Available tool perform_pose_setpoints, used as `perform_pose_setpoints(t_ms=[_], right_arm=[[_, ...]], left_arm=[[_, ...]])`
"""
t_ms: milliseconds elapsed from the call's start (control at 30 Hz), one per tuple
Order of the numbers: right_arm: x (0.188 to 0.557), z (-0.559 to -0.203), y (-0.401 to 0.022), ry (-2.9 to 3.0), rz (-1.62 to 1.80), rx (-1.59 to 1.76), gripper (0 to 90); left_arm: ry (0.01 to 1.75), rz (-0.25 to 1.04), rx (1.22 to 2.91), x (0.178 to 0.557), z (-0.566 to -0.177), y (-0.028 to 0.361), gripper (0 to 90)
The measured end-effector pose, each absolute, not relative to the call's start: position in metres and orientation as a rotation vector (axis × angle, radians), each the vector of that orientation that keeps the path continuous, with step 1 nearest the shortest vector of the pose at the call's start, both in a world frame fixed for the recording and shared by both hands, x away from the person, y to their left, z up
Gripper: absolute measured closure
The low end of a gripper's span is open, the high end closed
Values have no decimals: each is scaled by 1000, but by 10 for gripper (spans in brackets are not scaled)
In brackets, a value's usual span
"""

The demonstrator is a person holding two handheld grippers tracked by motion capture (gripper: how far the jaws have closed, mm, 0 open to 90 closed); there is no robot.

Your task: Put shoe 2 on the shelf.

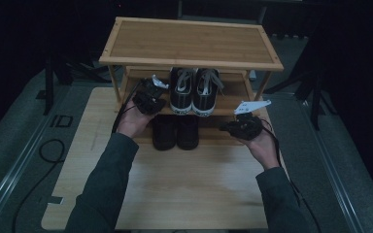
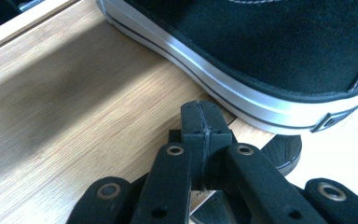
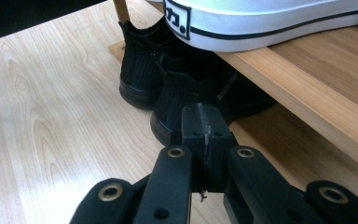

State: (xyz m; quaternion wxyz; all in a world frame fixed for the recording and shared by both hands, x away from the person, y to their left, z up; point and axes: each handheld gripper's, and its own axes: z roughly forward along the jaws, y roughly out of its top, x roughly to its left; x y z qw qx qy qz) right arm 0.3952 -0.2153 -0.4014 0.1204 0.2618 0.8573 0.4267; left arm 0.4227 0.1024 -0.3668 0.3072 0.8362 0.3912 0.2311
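Observation:
A wooden shoe rack point(image 1: 189, 41) stands at the back of the table. A pair of black sneakers point(image 1: 193, 90) with white soles and laces sits on its middle shelf. A pair of plain black shoes point(image 1: 176, 131) sits on the lowest level under them. My left gripper point(image 1: 151, 95) is shut and empty, at the shelf just left of the sneakers; its shut jaws sit close beside the left sneaker's white sole point(image 2: 223, 79). My right gripper point(image 1: 237, 127) is shut and empty, low at the rack's right front, its jaws pointing toward the black shoes point(image 3: 177, 93).
The light wooden tabletop point(image 1: 184, 184) spreads in front of the rack. Dark floor, black stand legs point(image 1: 315, 92) and a cable point(image 1: 48, 150) lie around the table. The rack's top board is bare.

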Motion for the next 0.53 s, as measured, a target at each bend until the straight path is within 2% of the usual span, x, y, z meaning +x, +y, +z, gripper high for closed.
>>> perform_pose_setpoints(t_ms=[533], right_arm=[[396, -402, -216, 2517, 1232, 762, 900]], left_arm=[[1063, 628, 2202, 419, -364, 119, 900]])
